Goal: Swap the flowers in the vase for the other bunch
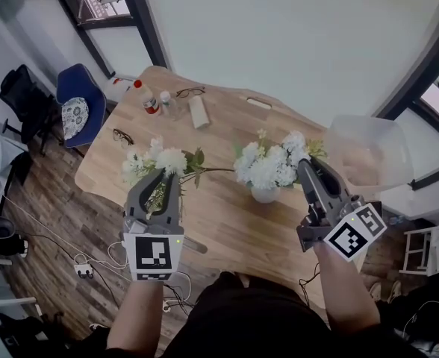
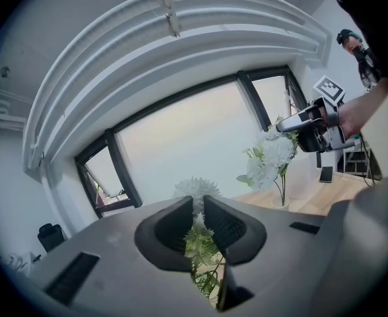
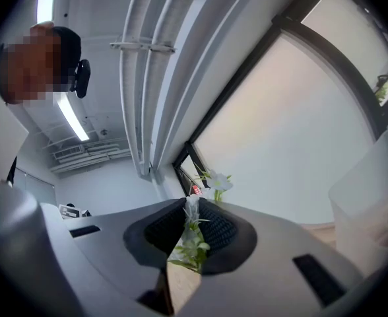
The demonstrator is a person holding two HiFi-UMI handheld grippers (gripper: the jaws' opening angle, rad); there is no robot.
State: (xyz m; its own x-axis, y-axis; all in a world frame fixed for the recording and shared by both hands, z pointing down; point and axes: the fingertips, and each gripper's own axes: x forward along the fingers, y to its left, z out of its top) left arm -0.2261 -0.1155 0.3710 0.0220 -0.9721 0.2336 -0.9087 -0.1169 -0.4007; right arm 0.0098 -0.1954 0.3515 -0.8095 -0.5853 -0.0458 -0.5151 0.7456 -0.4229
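Observation:
My left gripper [image 1: 162,177] is shut on the green stems of a bunch of white flowers [image 1: 154,162], held above the left part of the wooden table [image 1: 227,222]. In the left gripper view the stems [image 2: 200,243] sit pinched between the jaws of the left gripper [image 2: 197,207], with a white bloom above. My right gripper [image 1: 303,164] is shut on a second white bunch [image 1: 268,166] whose stems reach down to a small white vase [image 1: 265,195] at the table's middle. The right gripper view shows the right gripper [image 3: 191,210] with leaves and a white flower [image 3: 218,181] in its jaws.
At the table's far end stand two bottles [image 1: 148,100], a white box [image 1: 198,112] and two pairs of glasses [image 1: 191,92]. A clear plastic bin [image 1: 369,151] sits right of the vase. A blue chair [image 1: 78,110] and floor cables [image 1: 85,268] lie to the left.

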